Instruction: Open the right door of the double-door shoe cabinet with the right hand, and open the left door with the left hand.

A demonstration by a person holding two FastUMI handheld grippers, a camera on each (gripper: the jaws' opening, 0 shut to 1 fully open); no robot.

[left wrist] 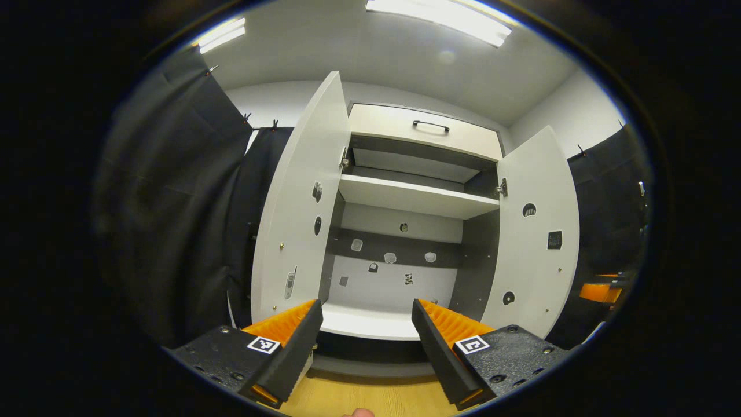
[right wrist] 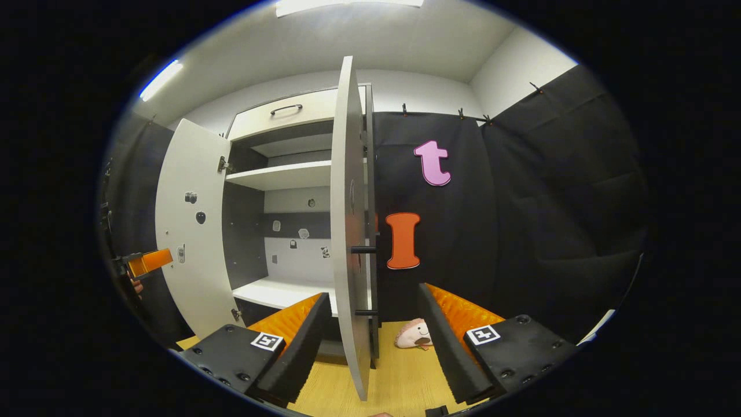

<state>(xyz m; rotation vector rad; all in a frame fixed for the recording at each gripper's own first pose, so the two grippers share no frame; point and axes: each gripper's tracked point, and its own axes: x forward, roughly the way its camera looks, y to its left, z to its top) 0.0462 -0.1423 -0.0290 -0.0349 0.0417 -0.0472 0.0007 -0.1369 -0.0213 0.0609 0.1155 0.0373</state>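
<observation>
White shoe cabinet, dark grey inside; wood-grain floor.

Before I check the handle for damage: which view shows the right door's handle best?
The right gripper view: the right door stands edge-on, its handle sticking out sideways. The left gripper view shows that door's inner face, so no handle.

Left gripper view: low, near the floor, facing straight into the open shoe cabinet, close. Right gripper view: low, further right, facing the right door edge-on, close, angled up. Shared: cabinet interior, shelf, left door, top drawer.
</observation>
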